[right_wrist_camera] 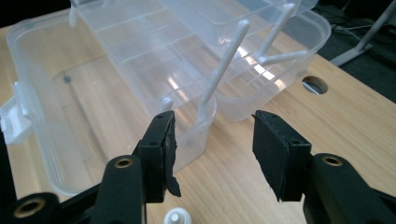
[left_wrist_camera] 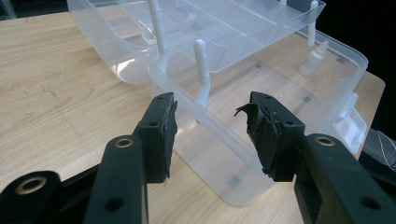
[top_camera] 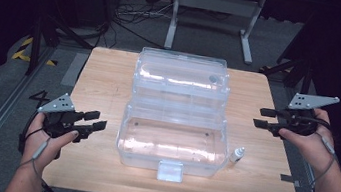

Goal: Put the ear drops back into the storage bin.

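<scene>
A clear plastic tiered box [top_camera: 169, 159] stands open in the middle of the wooden table [top_camera: 106, 72], its trays raised on white arms and its latch facing me. A small white dropper bottle [top_camera: 237, 155] stands upright beside the box's right front corner. My left gripper [top_camera: 97, 120] hovers left of the box, open and empty. In the left gripper view its jaws [left_wrist_camera: 212, 135] frame the box's near wall [left_wrist_camera: 219, 158], with the bottle [left_wrist_camera: 314, 58] beyond. My right gripper [top_camera: 262, 117] is held right of the box, open and empty [right_wrist_camera: 215, 154], above the bottle's cap [right_wrist_camera: 177, 217].
A round hole [right_wrist_camera: 314, 85] is cut in the tabletop near the box's far side. Behind the table stands a white metal frame [top_camera: 215, 11] with cables on the floor. Dark stand legs [top_camera: 41, 32] flank the table's left and right.
</scene>
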A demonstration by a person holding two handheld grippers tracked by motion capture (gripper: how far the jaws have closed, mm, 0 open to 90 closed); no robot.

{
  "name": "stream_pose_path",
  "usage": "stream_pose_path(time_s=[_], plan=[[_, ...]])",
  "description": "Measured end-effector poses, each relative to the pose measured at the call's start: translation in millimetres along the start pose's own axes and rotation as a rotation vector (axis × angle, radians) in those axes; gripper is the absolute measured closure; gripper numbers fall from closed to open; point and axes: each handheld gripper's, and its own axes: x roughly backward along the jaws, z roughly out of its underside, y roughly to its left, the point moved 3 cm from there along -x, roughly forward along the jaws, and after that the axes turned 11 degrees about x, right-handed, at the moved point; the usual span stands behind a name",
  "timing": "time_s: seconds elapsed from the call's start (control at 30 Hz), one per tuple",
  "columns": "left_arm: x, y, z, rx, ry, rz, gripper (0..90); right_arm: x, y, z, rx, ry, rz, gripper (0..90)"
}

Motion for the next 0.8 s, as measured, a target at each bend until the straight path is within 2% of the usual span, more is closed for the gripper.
stream_pose_path(time_s=[0.27, 0.8], plan=[[0.1, 1.2, -0.6, 0.005, -0.002, 0.002, 52.7, -13.6, 3.0, 1.0, 0.072, 0.134, -0.084, 50.7], [-4.0, 4.3, -2.7, 0.003, 0.006, 0.011, 52.7, -34.2, 10.7, 13.1, 0.099, 0.326, -0.132, 48.2]])
